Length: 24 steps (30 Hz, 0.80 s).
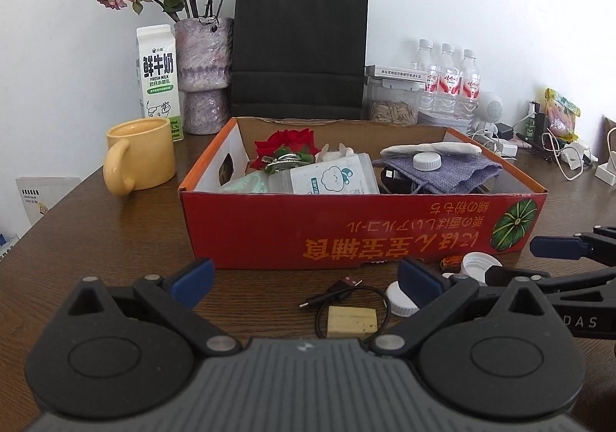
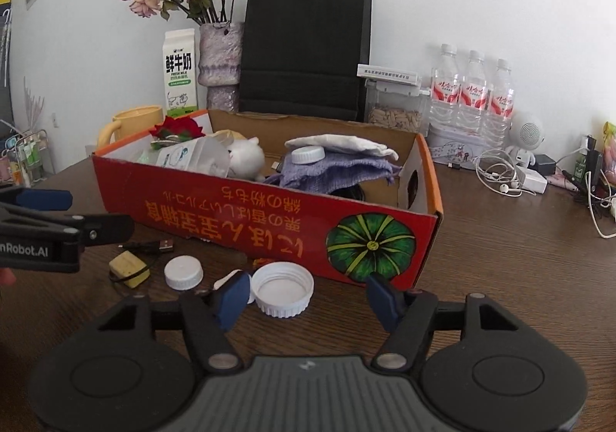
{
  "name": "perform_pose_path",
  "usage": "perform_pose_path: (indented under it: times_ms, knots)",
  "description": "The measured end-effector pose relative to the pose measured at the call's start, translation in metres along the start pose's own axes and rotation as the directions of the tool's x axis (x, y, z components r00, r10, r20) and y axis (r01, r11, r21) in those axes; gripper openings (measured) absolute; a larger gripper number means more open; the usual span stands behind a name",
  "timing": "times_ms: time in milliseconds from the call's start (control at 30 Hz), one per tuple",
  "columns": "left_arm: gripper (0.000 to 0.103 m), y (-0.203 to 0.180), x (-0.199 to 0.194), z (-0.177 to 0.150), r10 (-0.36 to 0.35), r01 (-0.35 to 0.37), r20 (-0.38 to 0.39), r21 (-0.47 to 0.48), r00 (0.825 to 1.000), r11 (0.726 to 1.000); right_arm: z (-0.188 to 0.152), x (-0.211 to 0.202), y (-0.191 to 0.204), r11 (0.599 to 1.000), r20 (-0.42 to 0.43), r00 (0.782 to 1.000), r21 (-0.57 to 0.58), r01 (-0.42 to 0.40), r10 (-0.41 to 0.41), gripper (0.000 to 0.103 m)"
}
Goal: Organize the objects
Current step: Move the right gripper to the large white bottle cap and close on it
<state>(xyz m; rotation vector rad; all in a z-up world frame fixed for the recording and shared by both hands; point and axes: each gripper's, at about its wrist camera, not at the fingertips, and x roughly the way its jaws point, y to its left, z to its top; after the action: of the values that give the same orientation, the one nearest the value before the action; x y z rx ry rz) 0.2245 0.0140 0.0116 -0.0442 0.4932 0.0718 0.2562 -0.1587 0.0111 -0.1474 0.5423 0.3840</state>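
Observation:
A red cardboard box stands on the brown table, holding a red fabric rose, a purple knit pouch, a white cap and a plush toy. In front of it lie a USB cable, a yellow block, a small white cap and a larger upturned white cap. My left gripper is open over the cable and block. My right gripper straddles the upturned cap; its left pad is at the rim and its right pad stands apart.
Behind the box stand a yellow mug, a milk carton, a vase of dried roses, a black paper bag, a seed jar and three water bottles. Chargers and tangled cables fill the back right.

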Motion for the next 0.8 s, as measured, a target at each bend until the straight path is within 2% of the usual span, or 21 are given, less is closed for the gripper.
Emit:
perform_pose_path:
  times_ms: [200,467,533,600,633,800]
  knots:
    - [0.103,-0.001,0.002,-0.001,-0.004,0.005,-0.018,0.003,1.000,1.000,-0.001,0.018,0.001,1.000,-0.085,0.996,0.012,0.013,-0.011,0.058]
    - [0.103,-0.001,0.004,-0.001,-0.001,0.001,-0.029,0.002,1.000,1.000,0.003,0.026,-0.003,0.998,-0.096,0.995,0.069,-0.004,0.011,0.060]
    - [0.103,-0.001,0.004,-0.001,-0.001,0.001,-0.034,0.002,0.999,1.000,0.004,0.026,-0.002,0.998,-0.095,0.995,0.069,-0.001,0.007,0.056]
    - [0.103,-0.001,0.006,-0.002,-0.001,0.001,-0.040,0.001,0.999,1.000,0.004,0.026,-0.001,0.998,-0.090,0.996,0.064,-0.006,0.012,0.043]
    - [0.103,-0.001,0.006,-0.002,-0.002,0.002,-0.044,0.000,0.999,1.000,0.005,0.026,-0.001,0.998,-0.088,0.996,0.063,-0.008,0.014,0.040]
    - [0.103,0.001,0.010,-0.003,-0.001,0.001,-0.060,-0.005,0.998,1.000,0.005,0.026,0.000,0.998,-0.086,0.996,0.063,-0.008,0.014,0.039]
